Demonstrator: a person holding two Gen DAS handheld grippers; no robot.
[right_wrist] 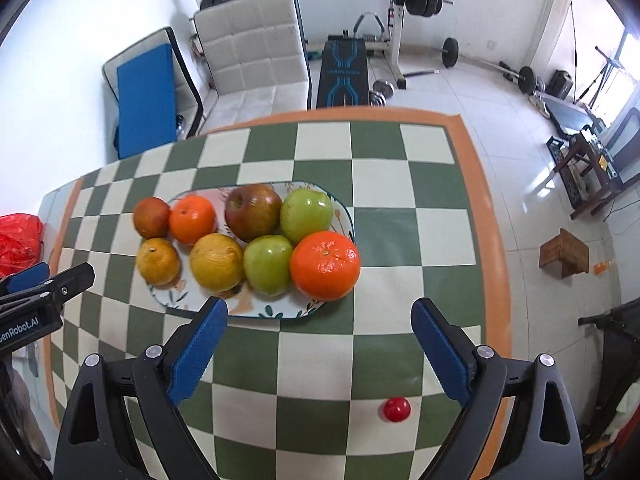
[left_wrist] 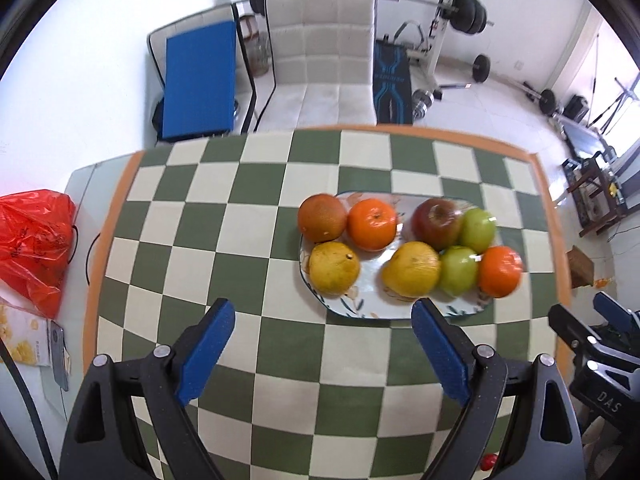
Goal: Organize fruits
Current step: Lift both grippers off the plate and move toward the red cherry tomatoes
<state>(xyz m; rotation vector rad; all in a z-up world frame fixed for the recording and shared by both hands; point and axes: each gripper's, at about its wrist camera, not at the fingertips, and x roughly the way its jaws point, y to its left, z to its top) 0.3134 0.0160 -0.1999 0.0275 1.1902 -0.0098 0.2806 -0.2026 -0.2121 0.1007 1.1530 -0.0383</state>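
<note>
An oval patterned plate (left_wrist: 372,307) (right_wrist: 192,298) on the checked tablecloth holds several fruits: a brownish orange (left_wrist: 322,218) (right_wrist: 151,217), oranges (left_wrist: 372,224) (right_wrist: 192,219) (left_wrist: 500,272) (right_wrist: 325,266), two yellow citrus (left_wrist: 334,268) (left_wrist: 411,269) (right_wrist: 158,261) (right_wrist: 217,262), a red apple (left_wrist: 438,224) (right_wrist: 253,212) and two green apples (left_wrist: 477,229) (left_wrist: 458,270) (right_wrist: 306,214) (right_wrist: 268,264). My left gripper (left_wrist: 323,320) is open and empty, just in front of the plate. My right gripper (right_wrist: 319,320) is open and empty, near the plate's right front edge.
A small red ball (right_wrist: 397,409) (left_wrist: 489,461) lies on the cloth near the front right. A red plastic bag (left_wrist: 34,240) (right_wrist: 18,240) and a snack packet (left_wrist: 28,340) lie left of the cloth. A white chair (left_wrist: 320,60) stands behind the table. The table's right edge (right_wrist: 496,264) is close.
</note>
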